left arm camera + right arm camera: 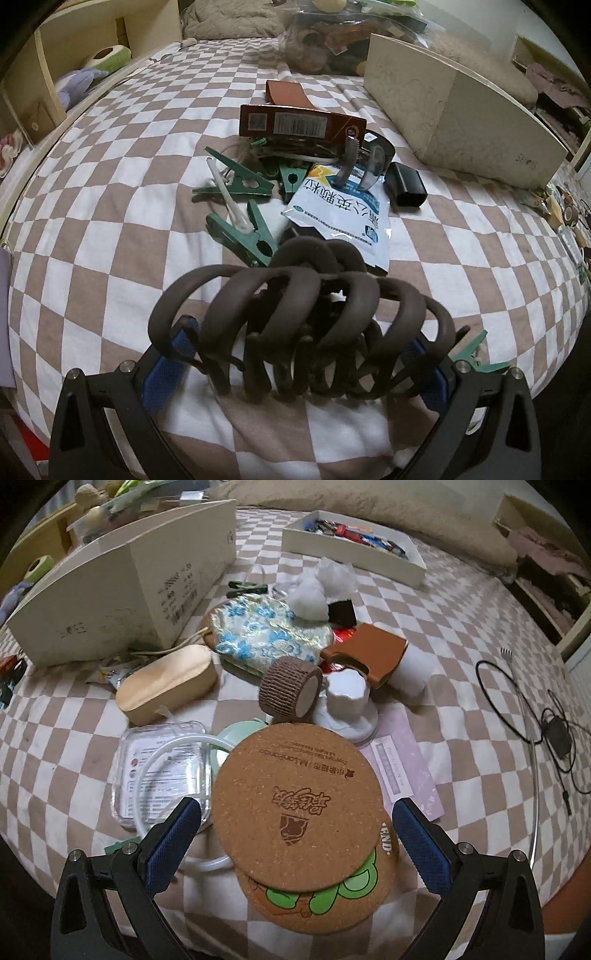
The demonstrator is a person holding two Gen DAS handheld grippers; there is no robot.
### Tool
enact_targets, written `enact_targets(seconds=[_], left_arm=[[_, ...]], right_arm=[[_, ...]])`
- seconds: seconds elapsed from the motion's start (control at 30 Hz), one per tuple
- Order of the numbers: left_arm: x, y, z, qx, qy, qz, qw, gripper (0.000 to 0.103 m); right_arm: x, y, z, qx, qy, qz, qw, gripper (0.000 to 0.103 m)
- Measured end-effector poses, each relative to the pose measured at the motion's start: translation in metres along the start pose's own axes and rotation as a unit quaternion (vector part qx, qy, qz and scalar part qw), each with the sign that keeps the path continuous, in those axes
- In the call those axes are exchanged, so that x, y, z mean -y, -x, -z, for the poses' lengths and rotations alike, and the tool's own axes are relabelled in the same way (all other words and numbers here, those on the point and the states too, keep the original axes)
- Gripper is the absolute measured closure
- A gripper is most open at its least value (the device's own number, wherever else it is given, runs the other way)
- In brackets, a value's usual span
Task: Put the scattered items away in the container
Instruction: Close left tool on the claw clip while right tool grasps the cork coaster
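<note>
Brown claw clip (295,321) sits between my left gripper's (299,354) blue pads (170,354); both pads press its curved teeth, so the left is clenched on the clip. Ahead of the fingers lies a pile on the checked sheet (110,206): green pegs (240,236), a white sachet (343,214), a black block (406,182), and a brown carton (295,123) farthest out. Past the right finger, well apart, stands the white box (443,118).

Right gripper (297,834): fingers spread wide, released. Two stacked cork coasters (295,805) lie between the pads (421,834), neither pad touching them. Beside the left finger, a clear case (159,771) with a white ring (147,775) on it. Ahead: a tape roll (288,690), a wooden case (166,683), a floral pouch (266,631). Ahead-left, the box (110,590); far ahead, a white tray (354,550) holding small items.
</note>
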State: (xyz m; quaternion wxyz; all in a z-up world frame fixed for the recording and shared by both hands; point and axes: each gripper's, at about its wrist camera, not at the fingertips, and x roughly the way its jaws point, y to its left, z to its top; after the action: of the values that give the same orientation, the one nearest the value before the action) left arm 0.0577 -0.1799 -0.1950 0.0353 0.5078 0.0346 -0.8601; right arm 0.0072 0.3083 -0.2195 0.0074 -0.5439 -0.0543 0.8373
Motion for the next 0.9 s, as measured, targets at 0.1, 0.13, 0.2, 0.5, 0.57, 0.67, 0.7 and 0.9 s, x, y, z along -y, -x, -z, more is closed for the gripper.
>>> enact_targets(seconds=[0.1,0.13,0.2,0.5,0.57,0.67,0.7,0.9], left_arm=[[0.000,0.000,0.001,0.003,-0.001,-0.003,1.0000,0.000],[0.000,0.000,0.001,0.003,0.000,-0.002,1.0000,0.000],[0.001,0.001,-0.001,0.004,0.001,-0.002,1.0000,0.000],[0.003,0.004,-0.005,-0.007,0.013,0.000,0.9999,0.001],[0.002,0.006,-0.005,-0.006,0.019,0.010,0.9998,0.001],[0.002,0.009,-0.006,0.000,0.021,0.013,0.9997,0.008],[0.002,0.011,-0.005,0.004,0.021,0.017,0.9996,0.012],[0.005,0.020,-0.002,0.013,0.019,0.019,0.9996,0.015]], right_arm=[[0.007,-0.005,0.000,-0.008,-0.017,-0.010,1.000,0.000],[0.009,-0.007,0.000,-0.012,-0.020,-0.017,1.000,0.003],[0.009,-0.007,0.000,-0.013,-0.016,-0.022,1.000,0.004],[0.001,0.005,0.001,0.003,0.012,-0.005,1.000,0.004],[0.001,0.010,0.001,0.008,0.007,-0.010,1.000,0.004],[0.003,0.019,0.003,0.016,-0.008,-0.020,1.000,0.004],[0.004,0.023,0.004,0.019,-0.013,-0.023,0.999,0.004],[0.006,0.040,-0.002,0.040,-0.034,-0.035,0.998,0.004]])
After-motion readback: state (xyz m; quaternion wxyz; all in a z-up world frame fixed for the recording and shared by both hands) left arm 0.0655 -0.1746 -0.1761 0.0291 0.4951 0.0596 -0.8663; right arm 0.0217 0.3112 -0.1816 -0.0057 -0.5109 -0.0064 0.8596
